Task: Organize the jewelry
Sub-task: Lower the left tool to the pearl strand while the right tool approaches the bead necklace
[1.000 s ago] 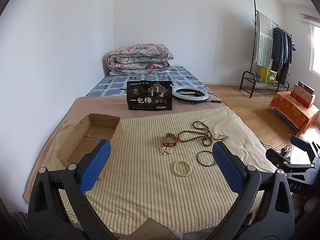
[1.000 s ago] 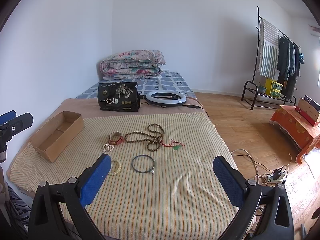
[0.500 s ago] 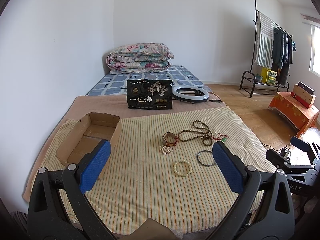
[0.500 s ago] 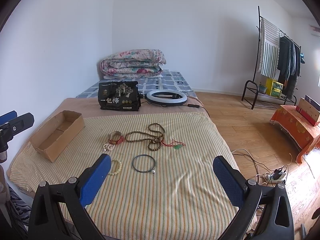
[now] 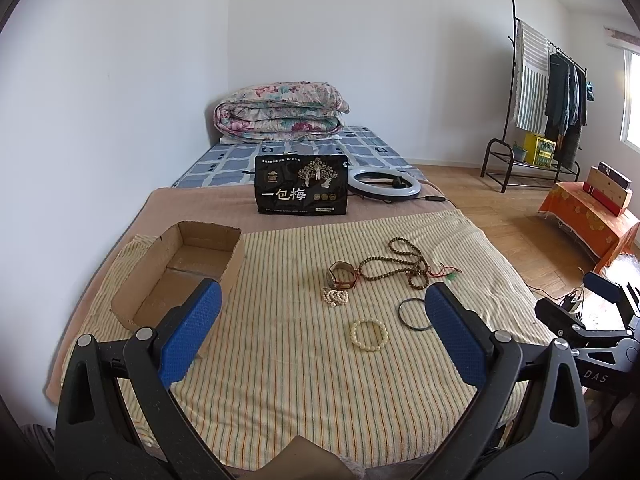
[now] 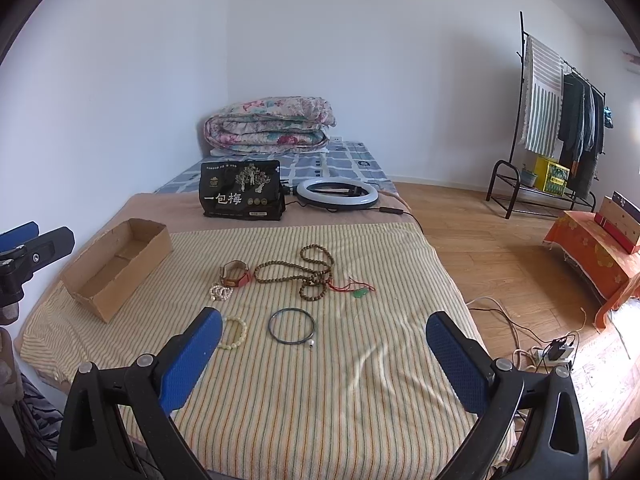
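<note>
Jewelry lies on a striped cloth over a bed: a cream bead bracelet, a dark thin bangle, a white pearl cluster, a brown strap watch and a long brown bead necklace with a green pendant. An open cardboard box sits at the left. My left gripper and right gripper both hover open, short of the jewelry, holding nothing.
A black snack bag stands behind the cloth beside a ring light with a cable. A folded floral quilt lies at the bed's head. A clothes rack, orange-covered stand and floor cables are to the right.
</note>
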A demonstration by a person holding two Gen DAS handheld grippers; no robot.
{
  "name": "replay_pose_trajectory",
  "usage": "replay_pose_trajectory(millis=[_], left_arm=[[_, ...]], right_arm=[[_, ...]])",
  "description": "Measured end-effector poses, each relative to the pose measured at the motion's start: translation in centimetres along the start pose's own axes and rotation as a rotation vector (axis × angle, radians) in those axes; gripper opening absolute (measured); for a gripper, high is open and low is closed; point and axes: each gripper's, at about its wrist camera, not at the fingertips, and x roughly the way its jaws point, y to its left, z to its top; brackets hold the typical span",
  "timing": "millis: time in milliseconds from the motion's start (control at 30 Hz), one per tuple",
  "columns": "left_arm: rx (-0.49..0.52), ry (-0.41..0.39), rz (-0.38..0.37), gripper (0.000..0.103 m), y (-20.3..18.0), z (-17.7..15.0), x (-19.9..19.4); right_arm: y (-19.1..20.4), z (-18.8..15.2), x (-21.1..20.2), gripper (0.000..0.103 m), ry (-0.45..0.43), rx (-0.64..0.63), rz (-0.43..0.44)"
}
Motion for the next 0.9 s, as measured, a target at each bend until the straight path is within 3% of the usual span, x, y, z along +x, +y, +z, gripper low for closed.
replay_pose_trajectory(millis=[467,900], left_arm=[[-0.012,0.038,0.013,0.103,2.4,0.1,2.6],[-0.011,0.173,-0.019,0.103,4.8,-1.1,7.6]], right_arm=[[-0.6,0.7,0.2,0.103,0.010,0.010,0.005],[-1.1,4.2,2.9,0.103,0.048,-0.102,0.023]])
